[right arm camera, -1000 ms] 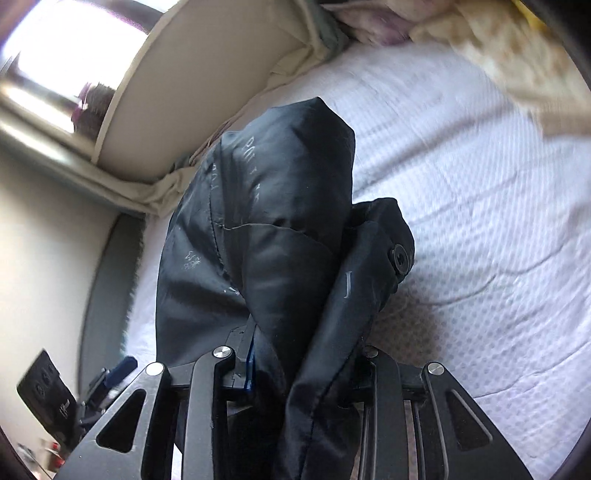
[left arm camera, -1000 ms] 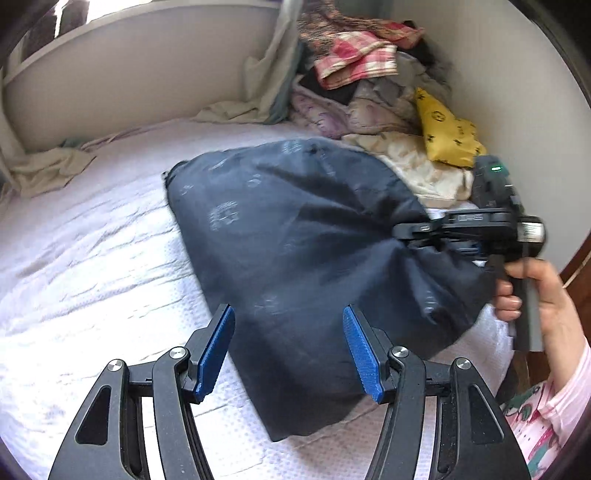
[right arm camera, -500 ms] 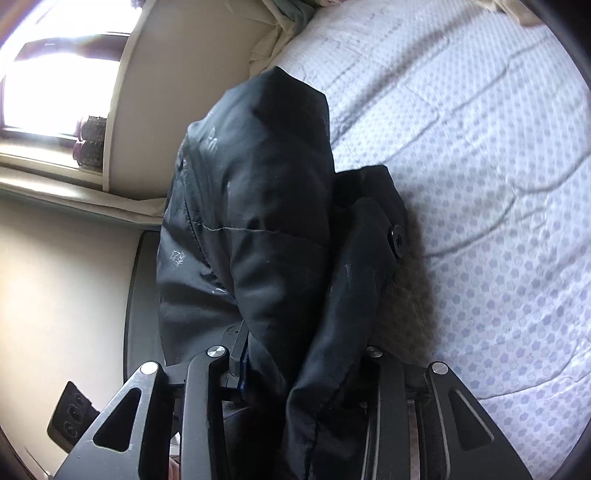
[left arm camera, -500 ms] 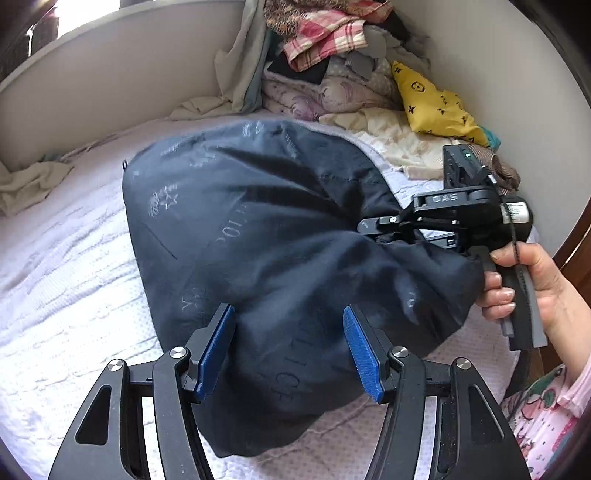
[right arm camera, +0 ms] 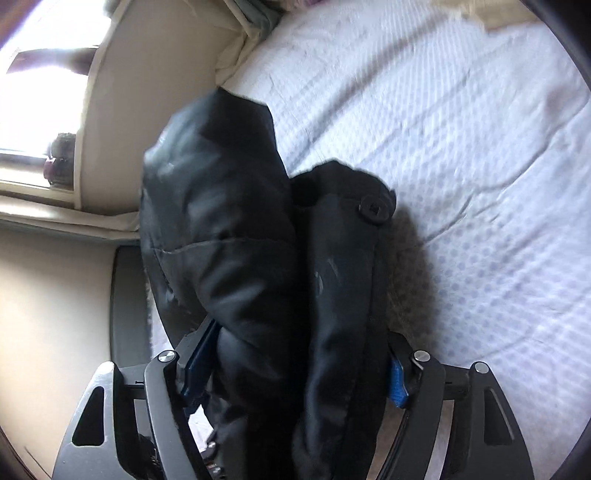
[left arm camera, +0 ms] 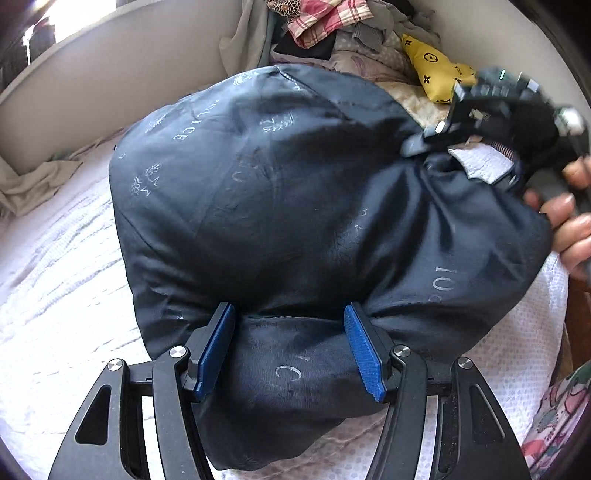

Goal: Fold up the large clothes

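A large dark navy garment (left arm camera: 280, 206) with pale printed lettering hangs bunched above the white bed cover (left arm camera: 55, 295). My left gripper (left arm camera: 290, 350) is open, its blue pads (left arm camera: 364, 354) either side of a lower fold of the cloth. My right gripper (right arm camera: 291, 369) is shut on a thick bunch of the same garment (right arm camera: 229, 229), which hangs forward from the jaws with a black button (right arm camera: 375, 208) showing. In the left wrist view the right gripper (left arm camera: 491, 114) is held by a hand at the upper right, clamping the garment's top edge.
A pile of mixed clothes (left arm camera: 351, 33), with a pink plaid piece and a yellow printed one (left arm camera: 436, 70), lies at the far corner by the wall. A beige cloth (left arm camera: 33, 181) lies at the left by the curved headboard (left arm camera: 110, 74). A window (right arm camera: 40, 92) is at the left.
The garment has been lifted and pulled toward the left gripper, so its lower fold now sits between the open blue pads. The right gripper has risen, still clamping the cloth.
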Demonstrator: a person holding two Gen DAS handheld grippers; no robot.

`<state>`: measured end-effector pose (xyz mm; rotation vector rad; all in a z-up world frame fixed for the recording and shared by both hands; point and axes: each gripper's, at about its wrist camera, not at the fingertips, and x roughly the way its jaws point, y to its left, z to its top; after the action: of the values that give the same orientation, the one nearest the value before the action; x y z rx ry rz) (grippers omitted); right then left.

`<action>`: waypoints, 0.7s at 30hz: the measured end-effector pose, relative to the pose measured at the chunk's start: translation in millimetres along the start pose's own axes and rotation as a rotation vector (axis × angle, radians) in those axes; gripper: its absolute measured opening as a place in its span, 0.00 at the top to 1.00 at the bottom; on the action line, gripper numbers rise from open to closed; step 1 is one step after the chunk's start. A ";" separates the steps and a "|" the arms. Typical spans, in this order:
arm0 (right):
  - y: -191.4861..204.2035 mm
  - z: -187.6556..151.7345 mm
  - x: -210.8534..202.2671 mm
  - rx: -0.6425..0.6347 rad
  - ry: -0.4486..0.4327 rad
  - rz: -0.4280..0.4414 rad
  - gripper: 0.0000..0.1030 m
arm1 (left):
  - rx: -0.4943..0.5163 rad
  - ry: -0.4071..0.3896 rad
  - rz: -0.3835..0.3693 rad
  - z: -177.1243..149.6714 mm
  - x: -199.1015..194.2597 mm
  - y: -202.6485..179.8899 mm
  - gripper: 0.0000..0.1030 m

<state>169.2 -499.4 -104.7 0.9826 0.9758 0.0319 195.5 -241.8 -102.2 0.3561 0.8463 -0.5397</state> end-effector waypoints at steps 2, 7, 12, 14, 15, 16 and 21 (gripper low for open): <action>15.0 -0.5 -23.3 -0.074 -0.080 -0.076 0.29 | 0.001 0.003 0.009 1.2 1.2 -2.1 0.37; 89.8 -18.4 -66.3 -0.377 -0.314 -0.210 0.44 | 0.008 0.008 0.026 2.2 1.6 -5.7 0.37; 117.9 -36.3 -31.0 -0.497 -0.211 -0.246 0.85 | 0.007 0.012 0.033 4.1 2.5 -9.6 0.37; 108.6 -36.8 -8.6 -0.477 -0.162 -0.289 0.86 | 0.006 0.013 0.031 5.0 2.2 -9.8 0.37; 105.9 -36.4 4.7 -0.477 -0.145 -0.322 0.87 | 0.006 0.013 0.030 4.7 1.5 -10.2 0.37; 100.4 -34.5 15.0 -0.473 -0.130 -0.347 0.89 | 0.008 0.014 0.029 4.3 1.2 -11.1 0.37; 78.3 -31.2 41.3 -0.428 -0.096 -0.352 0.90 | 0.015 0.012 0.029 4.4 0.6 -13.2 0.37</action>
<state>201.9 -414.1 -82.9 0.4102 0.9896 -0.0961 190.8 -254.8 -101.1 0.3851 0.8481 -0.5173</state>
